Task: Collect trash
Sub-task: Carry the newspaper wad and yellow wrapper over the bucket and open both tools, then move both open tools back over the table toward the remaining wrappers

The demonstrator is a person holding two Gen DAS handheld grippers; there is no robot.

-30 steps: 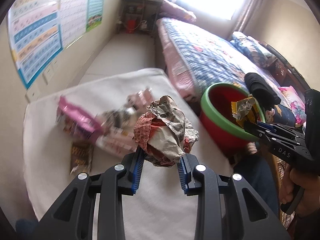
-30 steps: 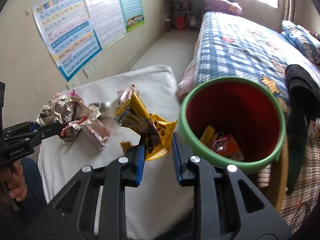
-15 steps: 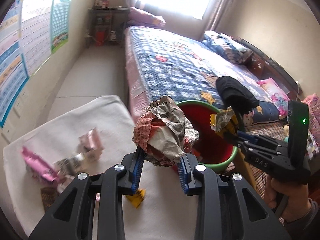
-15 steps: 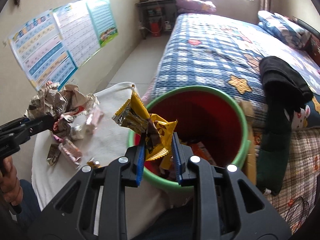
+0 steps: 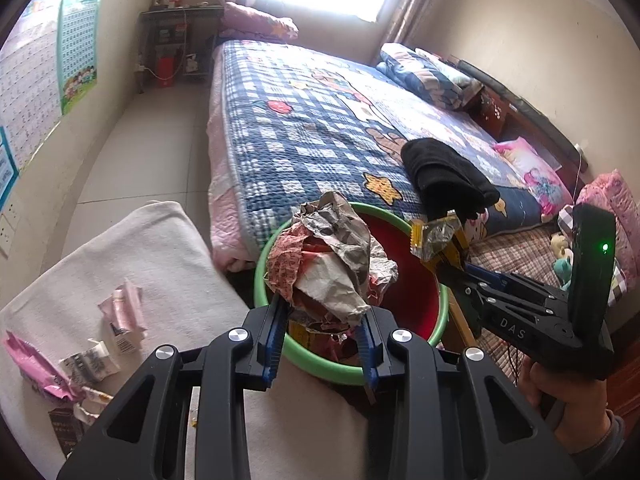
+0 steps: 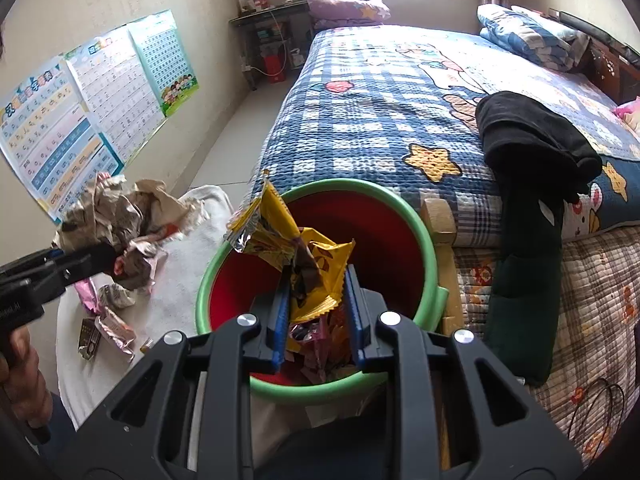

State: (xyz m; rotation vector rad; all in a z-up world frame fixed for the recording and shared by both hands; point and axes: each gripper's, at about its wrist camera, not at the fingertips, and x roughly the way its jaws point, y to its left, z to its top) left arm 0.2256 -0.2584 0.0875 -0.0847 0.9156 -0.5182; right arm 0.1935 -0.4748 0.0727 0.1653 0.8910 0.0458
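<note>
My left gripper (image 5: 322, 314) is shut on a crumpled paper wad (image 5: 330, 268) and holds it over the near rim of the red bin with a green rim (image 5: 434, 334). The wad also shows in the right wrist view (image 6: 120, 216). My right gripper (image 6: 318, 282) is shut on a yellow snack wrapper (image 6: 288, 240) above the bin's opening (image 6: 384, 200); the wrapper shows in the left wrist view (image 5: 436, 236). Several wrappers (image 6: 320, 344) lie inside the bin.
A white cloth-covered table (image 5: 160, 248) at left holds pink and white wrappers (image 5: 120, 316) and a dark packet (image 5: 66, 426). A bed with a blue checked quilt (image 5: 312, 128) stands behind the bin, with a black garment (image 5: 444, 176) draped on it. Posters (image 6: 80, 120) hang on the left wall.
Both grippers have moved right from the table to over the bin, each still holding its piece of trash.
</note>
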